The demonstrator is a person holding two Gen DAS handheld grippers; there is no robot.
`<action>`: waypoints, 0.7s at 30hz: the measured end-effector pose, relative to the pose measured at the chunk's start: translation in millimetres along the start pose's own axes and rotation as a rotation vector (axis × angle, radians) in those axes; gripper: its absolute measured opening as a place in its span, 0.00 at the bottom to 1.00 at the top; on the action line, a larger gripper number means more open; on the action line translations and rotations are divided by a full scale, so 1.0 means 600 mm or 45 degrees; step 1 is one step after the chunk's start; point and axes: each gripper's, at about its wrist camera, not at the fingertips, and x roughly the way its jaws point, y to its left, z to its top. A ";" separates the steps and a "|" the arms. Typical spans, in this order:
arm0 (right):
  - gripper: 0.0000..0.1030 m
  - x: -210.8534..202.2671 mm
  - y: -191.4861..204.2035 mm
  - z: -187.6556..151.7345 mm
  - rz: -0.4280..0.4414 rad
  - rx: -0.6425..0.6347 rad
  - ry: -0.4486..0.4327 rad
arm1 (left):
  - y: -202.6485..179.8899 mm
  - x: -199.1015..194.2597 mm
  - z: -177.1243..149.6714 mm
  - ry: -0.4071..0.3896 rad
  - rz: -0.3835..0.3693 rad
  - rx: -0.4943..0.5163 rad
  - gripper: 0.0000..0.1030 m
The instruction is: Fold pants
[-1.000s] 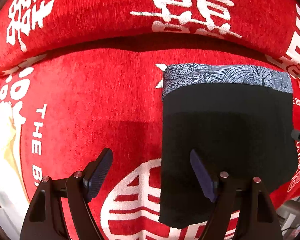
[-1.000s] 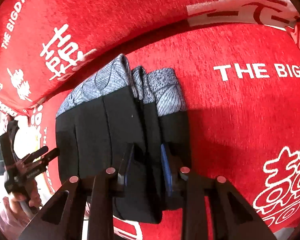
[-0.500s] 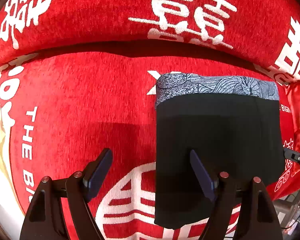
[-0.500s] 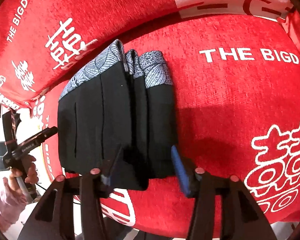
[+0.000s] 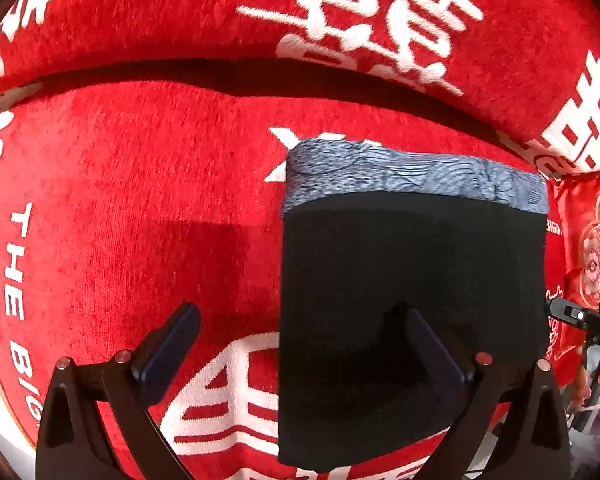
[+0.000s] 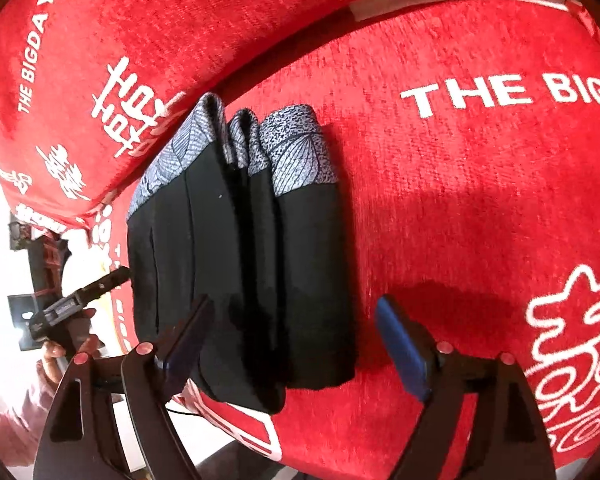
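While you hold both tools nose-down over the seat, note the left gripper (image 5: 300, 354): jaws spread wide, just opened further, nothing pinched; its right finger (image 5: 432, 354) hangs over the near end of the pants (image 5: 412, 288), its left finger over bare red cover. Right gripper (image 6: 296, 344): jaws apart, just been opening, w/ the near end of the folded stack between them but no pad pressing on it. Pants lie folded in a compact black rectangle on the red seat cushion (image 6: 460, 208), layers stacked edge-on in the right wrist view, grey patterned waistband (image 5: 416, 176) at the far end. Beyond that, the red backrest (image 5: 180, 20) w/ white characters.
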 end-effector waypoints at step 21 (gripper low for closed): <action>0.86 0.059 -0.029 0.053 0.267 -0.040 0.071 | 0.001 0.086 0.033 0.089 -0.320 -0.077 1.00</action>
